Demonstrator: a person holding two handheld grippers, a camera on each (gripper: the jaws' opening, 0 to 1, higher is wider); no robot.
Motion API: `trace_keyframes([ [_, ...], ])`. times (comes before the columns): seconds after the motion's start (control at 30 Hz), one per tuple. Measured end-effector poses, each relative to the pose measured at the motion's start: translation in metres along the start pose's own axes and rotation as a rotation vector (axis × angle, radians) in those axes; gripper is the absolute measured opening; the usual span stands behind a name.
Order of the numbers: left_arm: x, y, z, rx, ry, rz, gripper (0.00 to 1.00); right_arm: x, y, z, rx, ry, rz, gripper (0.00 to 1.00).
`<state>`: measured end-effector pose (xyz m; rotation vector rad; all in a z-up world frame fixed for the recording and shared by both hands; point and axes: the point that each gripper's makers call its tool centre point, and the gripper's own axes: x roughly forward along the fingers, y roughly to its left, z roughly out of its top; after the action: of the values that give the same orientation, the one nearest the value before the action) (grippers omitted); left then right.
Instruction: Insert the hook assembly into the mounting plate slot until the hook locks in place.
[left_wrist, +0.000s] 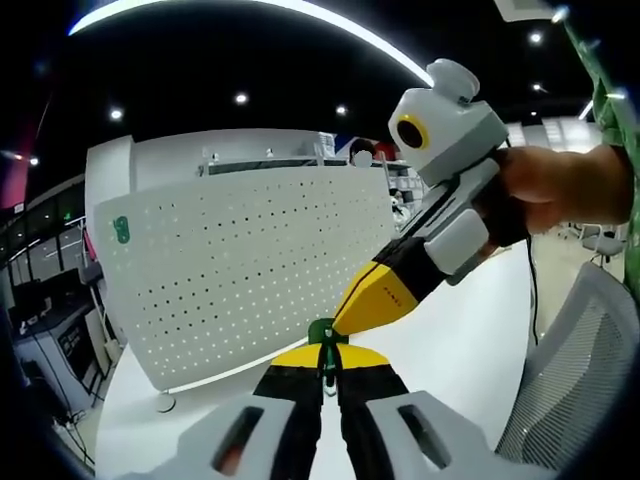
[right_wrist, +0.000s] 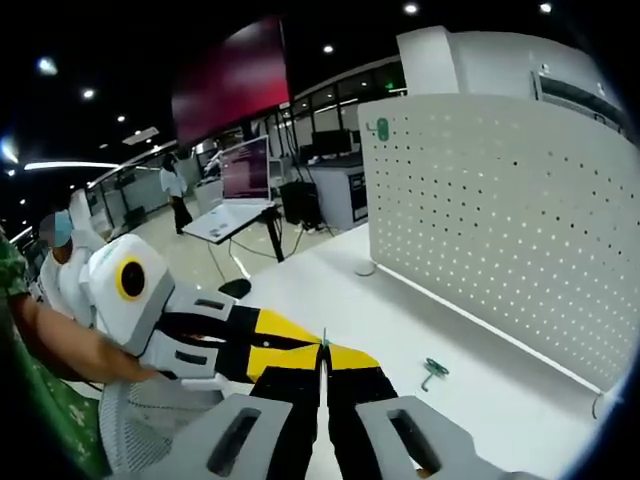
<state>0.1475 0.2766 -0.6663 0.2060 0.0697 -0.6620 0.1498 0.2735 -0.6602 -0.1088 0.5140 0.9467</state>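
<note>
A small green hook (left_wrist: 322, 332) is pinched at the yellow tips of my left gripper (left_wrist: 326, 356), whose jaws are shut on it. My right gripper (left_wrist: 372, 298) reaches in from the right, and its yellow tip meets the same hook. In the right gripper view, my right gripper (right_wrist: 323, 352) is shut with a thin green sliver at its tips, and the left gripper (right_wrist: 225, 340) touches it from the left. The white perforated mounting plate (left_wrist: 250, 260) (right_wrist: 500, 210) stands upright on the table. One green hook (left_wrist: 121, 230) (right_wrist: 381, 128) hangs at its upper corner.
Another green hook (right_wrist: 433, 372) lies loose on the white table (right_wrist: 330, 290) in front of the plate. A grey mesh chair (left_wrist: 580, 370) stands at the right. A person's hand (left_wrist: 560, 185) holds the right gripper. Desks and a monitor (right_wrist: 245, 170) stand behind.
</note>
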Motion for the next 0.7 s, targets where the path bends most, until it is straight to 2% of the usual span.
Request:
trace_keyframes([
  [0.27,-0.0006,0.002,0.0001,-0.005,-0.001,0.007,0.04,0.0011,-0.0008,-0.0002,0.033,-0.005,0.007,0.0],
  [0.6,-0.0001,0.0026,0.0003,-0.026,-0.003,0.007,0.04,0.0021,-0.0001,0.0026,-0.009,-0.017,0.006,0.0],
  [0.7,0.0,0.0023,-0.0002,-0.03,-0.001,0.006,0.04,0.0022,0.0018,0.0025,-0.02,-0.017,0.015,0.03],
])
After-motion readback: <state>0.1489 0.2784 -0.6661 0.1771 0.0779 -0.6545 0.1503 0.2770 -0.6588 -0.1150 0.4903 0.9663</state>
